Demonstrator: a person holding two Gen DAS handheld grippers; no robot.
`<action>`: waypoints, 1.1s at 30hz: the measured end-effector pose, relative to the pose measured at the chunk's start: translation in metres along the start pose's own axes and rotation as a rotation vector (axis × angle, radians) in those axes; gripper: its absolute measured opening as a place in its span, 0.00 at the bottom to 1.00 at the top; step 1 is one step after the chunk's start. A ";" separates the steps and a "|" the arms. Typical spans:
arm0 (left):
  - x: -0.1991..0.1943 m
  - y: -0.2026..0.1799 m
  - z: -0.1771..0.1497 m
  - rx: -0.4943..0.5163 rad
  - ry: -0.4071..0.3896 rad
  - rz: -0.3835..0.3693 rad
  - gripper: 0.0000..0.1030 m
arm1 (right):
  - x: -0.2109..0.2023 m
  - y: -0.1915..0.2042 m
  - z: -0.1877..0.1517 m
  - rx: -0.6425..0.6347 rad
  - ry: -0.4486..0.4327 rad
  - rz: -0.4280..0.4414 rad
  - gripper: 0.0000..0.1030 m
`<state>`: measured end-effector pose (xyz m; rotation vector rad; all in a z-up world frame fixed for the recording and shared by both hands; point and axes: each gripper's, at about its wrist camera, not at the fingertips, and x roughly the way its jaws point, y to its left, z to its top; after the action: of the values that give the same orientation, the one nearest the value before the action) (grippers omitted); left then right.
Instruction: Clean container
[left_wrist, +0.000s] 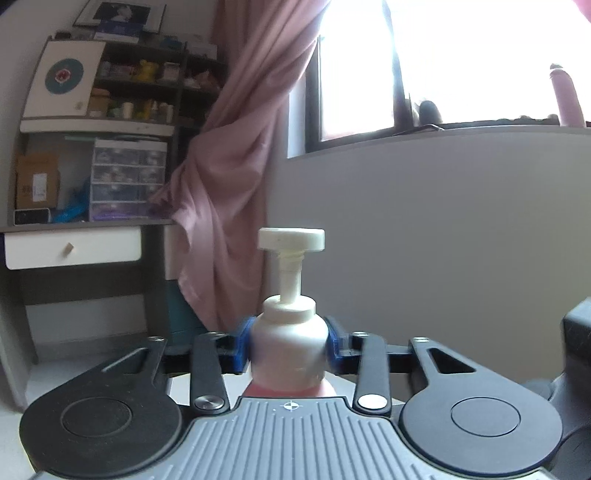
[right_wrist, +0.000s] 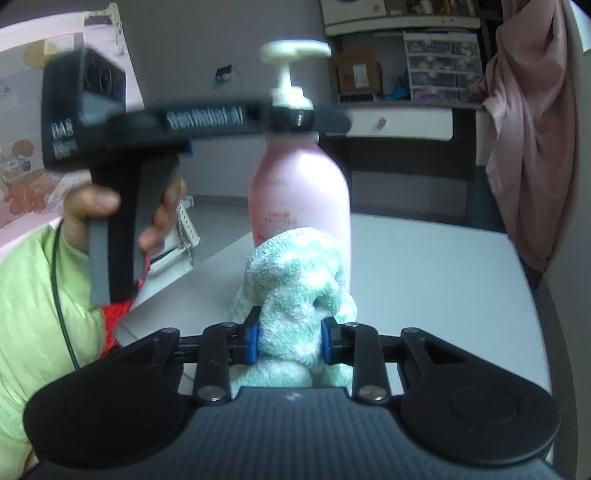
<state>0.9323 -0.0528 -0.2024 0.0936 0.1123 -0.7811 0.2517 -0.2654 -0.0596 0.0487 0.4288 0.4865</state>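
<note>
A pink pump bottle (right_wrist: 299, 184) with a white pump head stands upright on the grey table (right_wrist: 424, 277). My left gripper (right_wrist: 295, 118) reaches in from the left, held by a person's hand (right_wrist: 92, 206), and is shut on the bottle just below its white collar. In the left wrist view the blue pads (left_wrist: 243, 343) press both sides of the bottle's pale shoulder (left_wrist: 290, 332). My right gripper (right_wrist: 290, 341) is shut on a bunched mint-and-white towel (right_wrist: 295, 280), which sits in front of the bottle's lower part and touches it.
A pink curtain (right_wrist: 532, 129) hangs at the table's far right corner. Behind stand a shelf with small drawers (right_wrist: 443, 66) and a white desk drawer (right_wrist: 399, 122). A white slatted object (right_wrist: 181, 236) and something red (right_wrist: 114, 314) lie by the table's left edge.
</note>
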 end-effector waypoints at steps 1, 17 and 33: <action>0.001 0.002 0.000 -0.014 0.002 -0.002 0.37 | -0.003 -0.001 0.002 0.001 -0.010 -0.011 0.28; -0.010 -0.012 0.012 -0.044 0.028 0.057 0.37 | 0.005 0.000 0.049 -0.048 -0.055 -0.047 0.28; -0.012 -0.023 0.023 -0.057 0.031 0.073 0.37 | 0.036 -0.017 0.025 -0.005 0.065 -0.009 0.28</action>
<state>0.9089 -0.0639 -0.1786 0.0561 0.1598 -0.7034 0.2982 -0.2628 -0.0534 0.0267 0.4915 0.4815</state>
